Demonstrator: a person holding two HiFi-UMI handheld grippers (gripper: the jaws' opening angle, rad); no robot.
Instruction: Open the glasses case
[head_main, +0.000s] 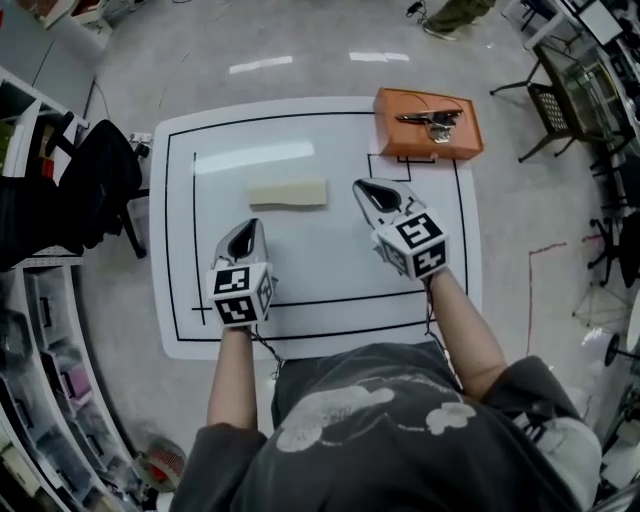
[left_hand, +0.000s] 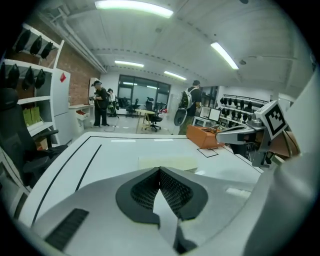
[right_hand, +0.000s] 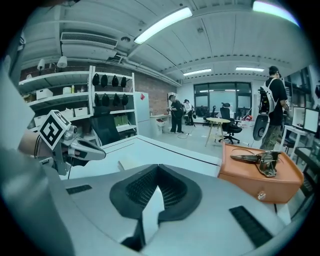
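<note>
The glasses case (head_main: 288, 193), a pale cream oblong, lies flat and closed on the white table (head_main: 320, 270) toward the back middle. My left gripper (head_main: 251, 227) hovers just in front of it and a little to its left, jaws shut with nothing between them. My right gripper (head_main: 364, 189) is off the case's right end, also shut and holding nothing. In the left gripper view the case (left_hand: 167, 163) lies just beyond the closed tips (left_hand: 160, 170). The right gripper view shows the case (right_hand: 129, 163) to the left of its closed tips (right_hand: 158, 167).
An orange box (head_main: 428, 140) with a metal tool (head_main: 432, 120) on top stands at the table's back right corner. A black chair (head_main: 95, 180) and shelving (head_main: 40, 400) stand left of the table. People stand far back in the room.
</note>
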